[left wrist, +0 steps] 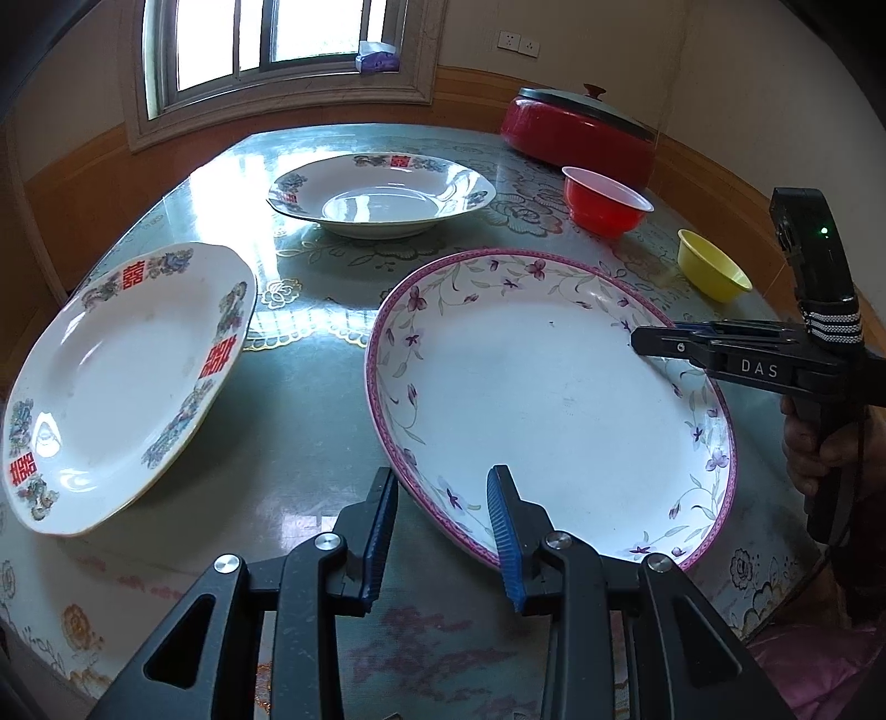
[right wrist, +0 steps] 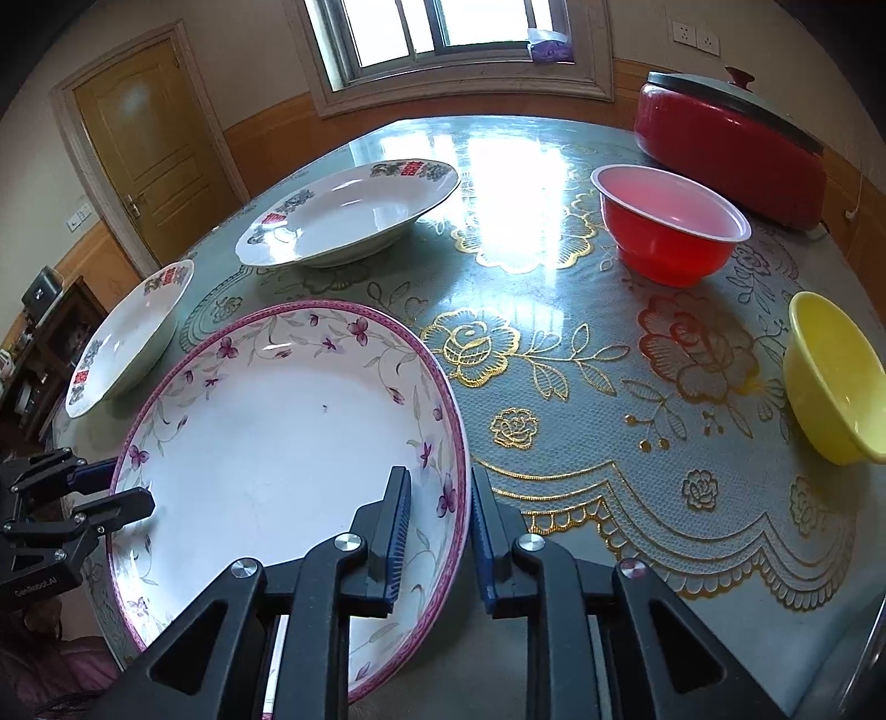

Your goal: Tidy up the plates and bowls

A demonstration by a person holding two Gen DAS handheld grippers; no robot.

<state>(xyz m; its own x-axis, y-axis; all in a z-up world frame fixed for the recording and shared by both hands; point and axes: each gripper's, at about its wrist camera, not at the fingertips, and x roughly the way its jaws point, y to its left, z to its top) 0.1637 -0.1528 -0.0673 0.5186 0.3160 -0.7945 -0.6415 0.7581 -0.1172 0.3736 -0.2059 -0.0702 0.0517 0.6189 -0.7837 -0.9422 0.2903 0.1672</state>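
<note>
Both grippers straddling the big plate's rim, jaws not clamped.

My left gripper (left wrist: 443, 526) sits open w/ the near rim of the large oval pink-rimmed floral plate (left wrist: 548, 399) between its fingers; right gripper (right wrist: 440, 534) open astride the opp. rim. Bare table (right wrist: 581, 399) lies btwn plate and red plastic bowl (right wrist: 670, 232), yellow plastic bowl (right wrist: 836, 382). Two white red-character plates (left wrist: 127, 382) (left wrist: 382, 194) lie left and behind.

Daylight enters through a window (left wrist: 266, 39) at the back of the room and blows out white. It throws strong glare across the glossy table (right wrist: 515, 183) and bright spots on the white plates. Both views are sharp, with heavy fisheye bending and dark, vignetted corners. Shadows under the dishes are soft.
</note>
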